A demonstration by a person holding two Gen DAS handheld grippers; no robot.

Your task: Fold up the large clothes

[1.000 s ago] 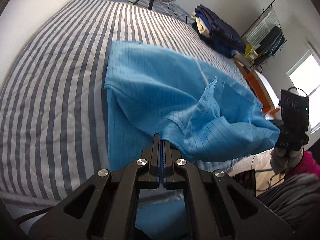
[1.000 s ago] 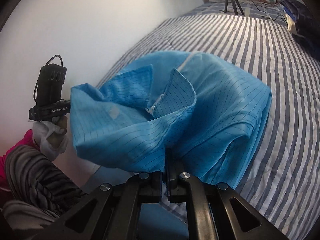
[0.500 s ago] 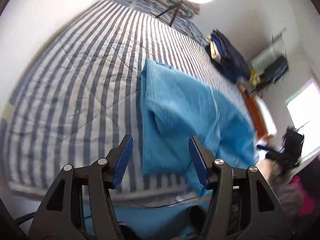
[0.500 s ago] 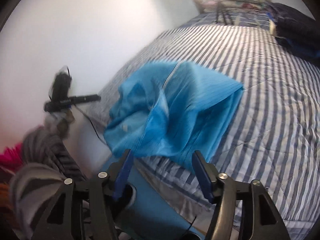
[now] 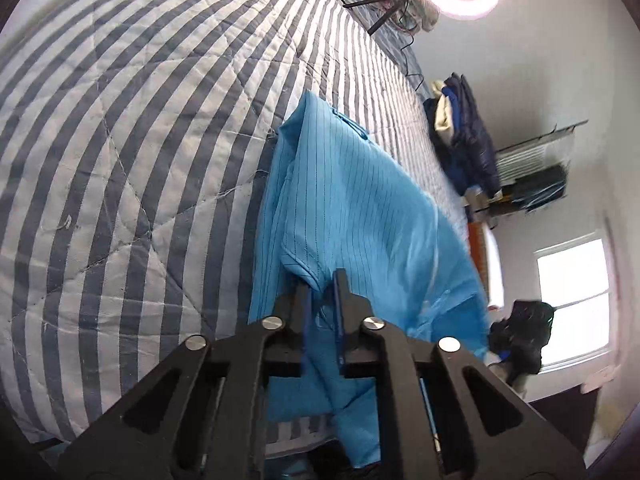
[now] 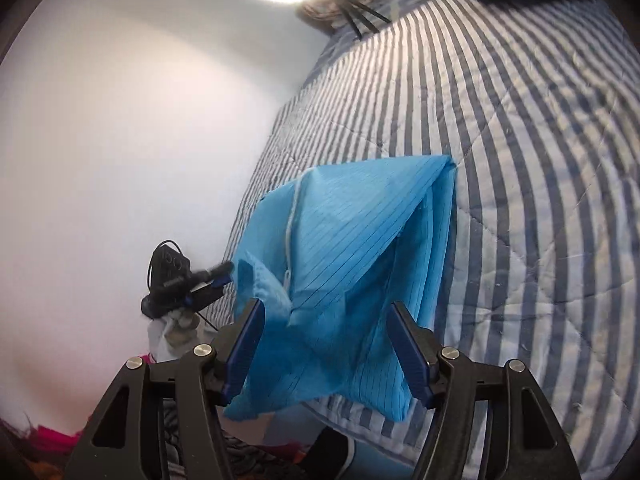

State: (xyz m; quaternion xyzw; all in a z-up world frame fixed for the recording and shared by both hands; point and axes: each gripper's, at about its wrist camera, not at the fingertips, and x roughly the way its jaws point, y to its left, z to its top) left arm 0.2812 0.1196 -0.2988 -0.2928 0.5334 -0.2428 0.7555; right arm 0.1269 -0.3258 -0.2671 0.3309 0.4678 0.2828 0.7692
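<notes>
- The left gripper (image 5: 320,286), at the lower centre of the left wrist view, is pinching a hemmed edge of the bright blue pinstriped woven garment (image 5: 352,216); its black fingers (image 5: 343,292) are nearly closed with blue cloth caught between them.
- The garment is lying partly folded along the near edge of the grey-and-white striped quilted bed cover (image 5: 120,140), with one layer draped over another and a lower part hanging off the bed's edge.
- The right gripper (image 6: 330,338), at the lower centre of the right wrist view, is standing wide open, its blue-padded fingers (image 6: 406,346) to either side of the cloth without clamping it.
- The fabric looks thin and limp, sagging into soft creases.
- By my judgement a fold is being set up: next the right gripper needs to close on the matching loose corner so both can carry the edge across evenly.
</notes>
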